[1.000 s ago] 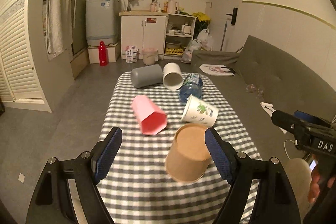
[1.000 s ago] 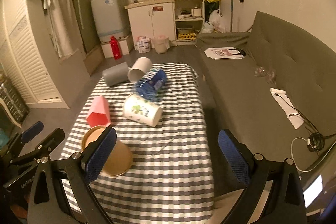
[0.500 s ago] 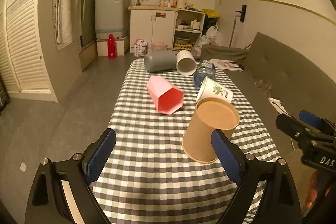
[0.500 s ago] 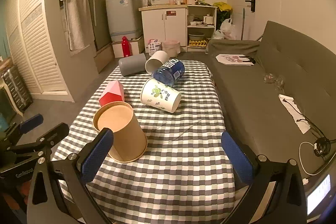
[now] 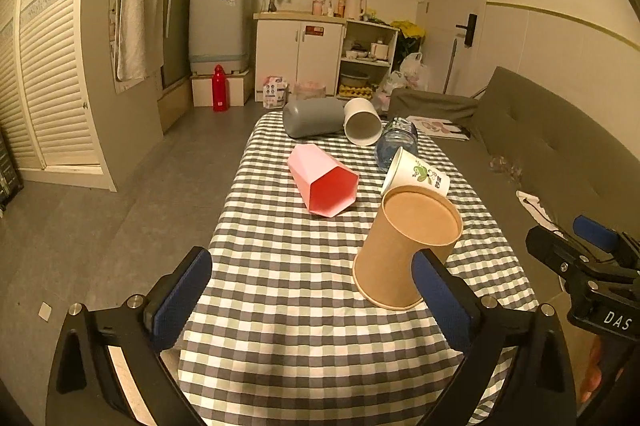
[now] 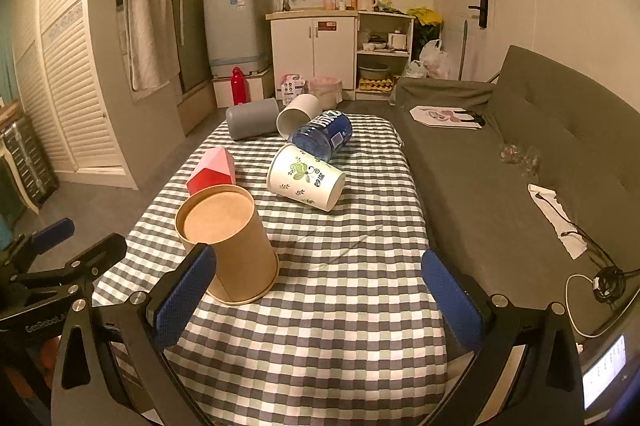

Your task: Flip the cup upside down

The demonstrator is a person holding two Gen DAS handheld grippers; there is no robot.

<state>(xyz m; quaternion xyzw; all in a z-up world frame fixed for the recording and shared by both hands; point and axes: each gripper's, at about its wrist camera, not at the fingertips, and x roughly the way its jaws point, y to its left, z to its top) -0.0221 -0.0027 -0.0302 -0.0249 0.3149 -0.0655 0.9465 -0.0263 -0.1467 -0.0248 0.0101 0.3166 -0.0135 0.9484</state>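
Observation:
A brown paper cup (image 5: 404, 246) stands upside down, base up, on the checked tablecloth (image 5: 288, 266); it also shows in the right wrist view (image 6: 228, 246). My left gripper (image 5: 316, 290) is open and empty, pulled back from the cup, with its right finger (image 5: 440, 290) just in front of the cup's wall. My right gripper (image 6: 320, 296) is open and empty, its left finger (image 6: 184, 290) in front of the cup.
A pink faceted cup (image 5: 324, 182), a white floral paper cup (image 6: 306, 180), a blue water bottle (image 6: 324, 134), a white cup (image 5: 362, 126) and a grey cup (image 5: 312, 116) lie on their sides further back. A grey sofa (image 6: 540, 162) runs along the table's right.
The brown cup went from tilted in my left gripper's jaws to standing base up on the cloth. Both grippers drew back from the table; the left let go.

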